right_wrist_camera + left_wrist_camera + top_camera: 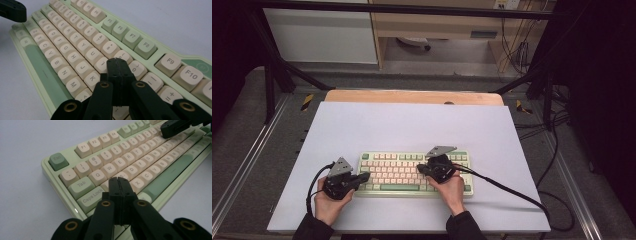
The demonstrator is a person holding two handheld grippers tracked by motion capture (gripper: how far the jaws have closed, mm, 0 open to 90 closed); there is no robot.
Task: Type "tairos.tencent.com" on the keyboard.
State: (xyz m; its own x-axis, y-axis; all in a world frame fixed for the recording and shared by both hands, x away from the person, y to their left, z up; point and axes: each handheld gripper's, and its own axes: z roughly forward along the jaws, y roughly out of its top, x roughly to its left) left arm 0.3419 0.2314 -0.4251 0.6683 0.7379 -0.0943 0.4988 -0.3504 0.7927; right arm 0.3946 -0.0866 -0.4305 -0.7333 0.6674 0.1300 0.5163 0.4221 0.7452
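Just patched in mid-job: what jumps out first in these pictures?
A mint-green keyboard with cream keys lies at the near middle of the white table. Both grippers are over it with jaws shut: the left gripper has its tip over the keys just right of Caps Lock, and the right gripper points at the keys around I, O and K. Nothing is held in either.

Keyboard's right end beyond the frame edge, some keys under closed black jaws.

Black two-jaw tongs with brass-ringed pivots, grey triangular plates, trailing black cables, dark sleeves.
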